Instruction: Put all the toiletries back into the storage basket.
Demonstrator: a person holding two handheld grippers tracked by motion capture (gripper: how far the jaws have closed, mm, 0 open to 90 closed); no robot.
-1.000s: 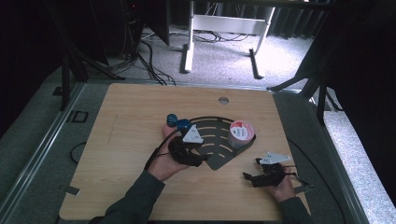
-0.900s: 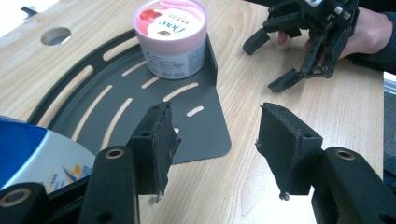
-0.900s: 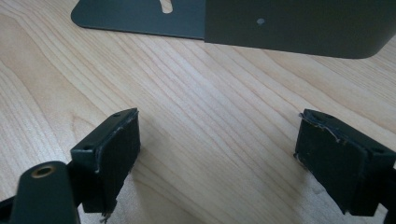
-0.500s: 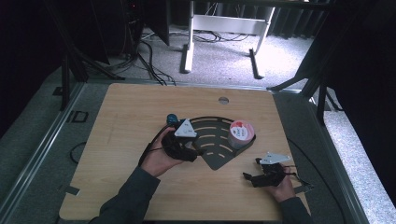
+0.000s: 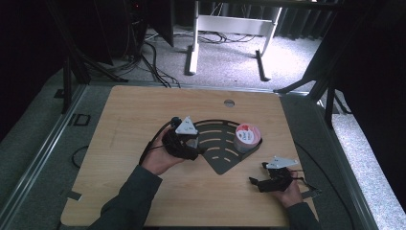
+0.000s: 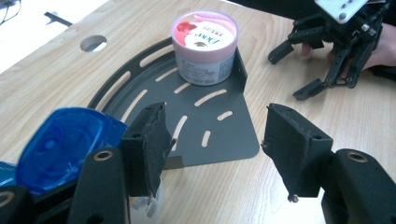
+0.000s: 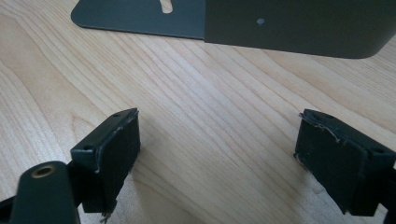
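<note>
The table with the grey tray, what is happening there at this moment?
A person works at a wooden table with a gripper in each hand. The left gripper is at the left edge of a dark fan-shaped slotted tray, beside a blue-capped container; its jaws have just been opening and nothing is between them. A pink-lidded tub stands in the tray's far corner against its wall. The right gripper rests open over bare wood, near the tray.

Legible text, one item: on the lid of the pink-and-white tub standing on the dark slotted tray you can read a brand word that looks like "Dove", with small lines under it too fine for you to make out
</note>
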